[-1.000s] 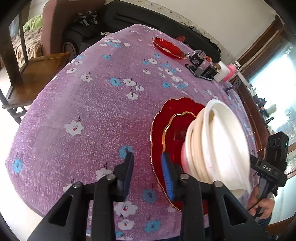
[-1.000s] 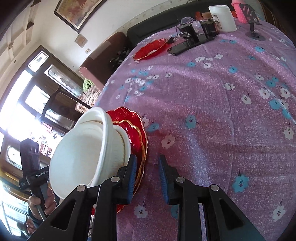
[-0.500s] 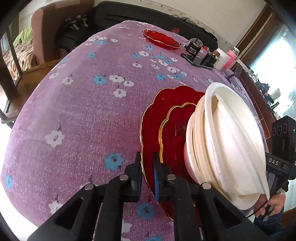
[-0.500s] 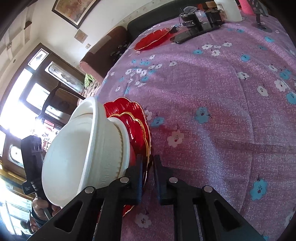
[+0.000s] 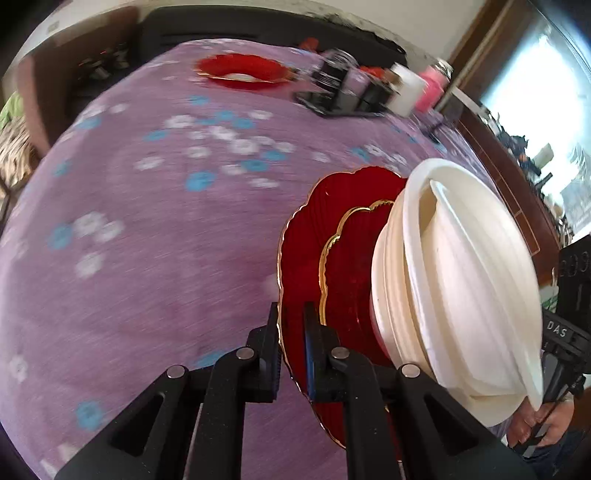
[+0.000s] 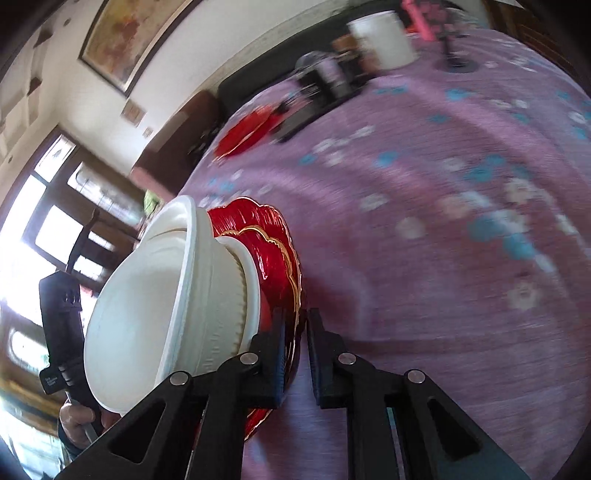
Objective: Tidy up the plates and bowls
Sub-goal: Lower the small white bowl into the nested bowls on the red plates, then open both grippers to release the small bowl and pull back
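Note:
A stack sits between my two grippers: a large red gold-rimmed plate, a smaller red plate on it, and nested white bowls on top. My left gripper is shut on the large plate's rim at one side. My right gripper is shut on the same plate's rim at the opposite side, with the white bowls to its left. The stack is held above the purple flowered tablecloth. Another red plate lies at the far end of the table.
At the table's far end stand dark devices, a white cup and a pink container. A dark sofa runs behind the table. A brown chair stands by the far corner.
Both grippers closed from open onto opposite rims of the large red plate. The stack has since moved toward the far end of the table; the background is blurred.

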`<state>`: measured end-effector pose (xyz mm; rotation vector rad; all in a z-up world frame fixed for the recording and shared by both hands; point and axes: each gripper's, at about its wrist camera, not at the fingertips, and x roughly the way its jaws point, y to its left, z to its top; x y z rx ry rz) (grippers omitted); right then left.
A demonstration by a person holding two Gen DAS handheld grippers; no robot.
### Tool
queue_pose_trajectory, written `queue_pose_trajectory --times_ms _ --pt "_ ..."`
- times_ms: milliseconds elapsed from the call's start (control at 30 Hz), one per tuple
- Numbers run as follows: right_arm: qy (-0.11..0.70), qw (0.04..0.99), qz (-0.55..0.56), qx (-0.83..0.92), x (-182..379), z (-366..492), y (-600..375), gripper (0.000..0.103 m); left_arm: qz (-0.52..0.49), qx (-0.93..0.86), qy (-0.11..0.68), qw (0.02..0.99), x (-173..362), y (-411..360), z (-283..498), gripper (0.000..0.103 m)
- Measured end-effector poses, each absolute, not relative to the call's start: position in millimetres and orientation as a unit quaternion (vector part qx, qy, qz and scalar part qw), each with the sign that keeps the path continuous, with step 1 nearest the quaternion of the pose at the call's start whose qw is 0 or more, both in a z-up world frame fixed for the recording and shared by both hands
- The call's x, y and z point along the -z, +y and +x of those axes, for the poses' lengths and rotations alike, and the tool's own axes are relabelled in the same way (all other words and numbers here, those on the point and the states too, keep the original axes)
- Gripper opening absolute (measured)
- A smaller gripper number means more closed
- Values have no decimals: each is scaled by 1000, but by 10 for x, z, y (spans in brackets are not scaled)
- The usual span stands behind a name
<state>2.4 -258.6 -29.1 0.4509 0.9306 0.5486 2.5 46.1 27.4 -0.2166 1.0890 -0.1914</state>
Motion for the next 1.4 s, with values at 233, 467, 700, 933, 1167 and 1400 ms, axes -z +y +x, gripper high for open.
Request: queue_pose_trajectory --times_ms 233,467,700,933,1167,1400 --pt "417 854 234 -206 258 145 -3129 12 -81 107 518 845 -219 -87 395 10" --pt "412 856 245 -196 339 184 -3239 13 -62 91 495 862 -234 -216 451 11" --pt "411 856 246 -196 344 185 -3232 14 -76 93 487 865 -218 -196 433 11" --pt "408 861 239 -188 313 141 -3237 15 -85 89 481 868 -230 -143 379 23" --pt "401 865 242 -180 270 -22 -3351 22 -91 89 465 876 -317 -56 252 34" --pt "389 868 251 -178 298 -260 -3442 40 -90 91 451 883 -338 -20 16 42"
